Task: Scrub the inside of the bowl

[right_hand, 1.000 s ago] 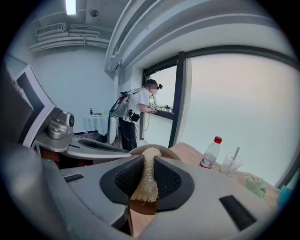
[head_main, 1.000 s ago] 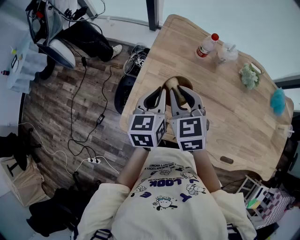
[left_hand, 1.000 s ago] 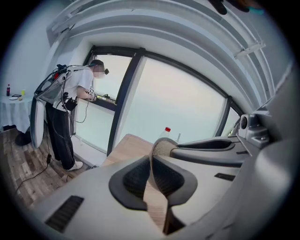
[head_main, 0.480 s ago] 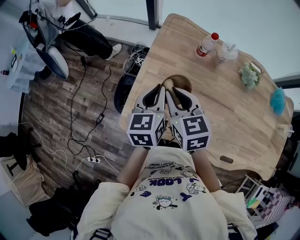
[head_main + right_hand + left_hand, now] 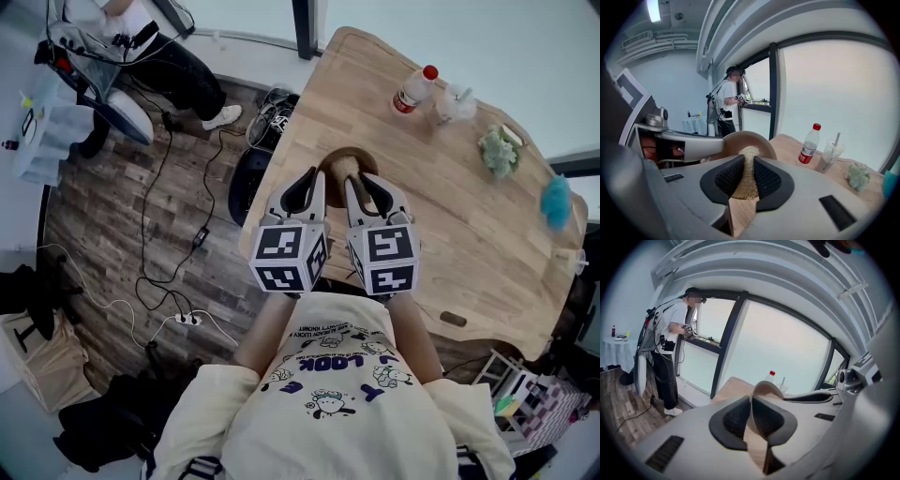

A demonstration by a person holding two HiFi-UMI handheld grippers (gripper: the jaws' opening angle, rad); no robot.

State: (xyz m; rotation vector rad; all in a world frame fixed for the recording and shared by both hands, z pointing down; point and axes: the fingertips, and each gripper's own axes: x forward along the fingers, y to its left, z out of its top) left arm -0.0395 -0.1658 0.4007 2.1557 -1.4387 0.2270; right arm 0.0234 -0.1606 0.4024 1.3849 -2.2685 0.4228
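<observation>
**Head view:** The coarse, straw-coloured loofah scrubber (image 5: pixel 349 170) was at the left rim of the round brown wooden bowl (image 5: pixel 367 161) a second ago, and now it's in the middle of the hollow. The bowl itself has nudged slightly left. That looks like a scrubbing stroke sweeping across the inside, so the task seems well under way. The bowl sits just above the centre of the frame, at the near edge of the pale wooden table (image 5: pixel 450 244). The left gripper (image 5: pixel 317 184) and right gripper (image 5: pixel 359 185) are side by side right below it.

**Left gripper view:** The left gripper (image 5: pixel 751 416) has its ribbed black pads clamped on the bowl (image 5: pixel 768 386), pinching the thin, smooth, curved wall and holding it tilted.

**Right gripper view:** The right gripper (image 5: pixel 748 176) is closed on the scrubber (image 5: pixel 749 157), a rough, fibrous, flattened pad. Its top pokes into the bowl (image 5: pixel 736 139), which is smooth and rounded. A clear plastic bottle with a red cap (image 5: pixel 809 145) stands at the right.
</observation>
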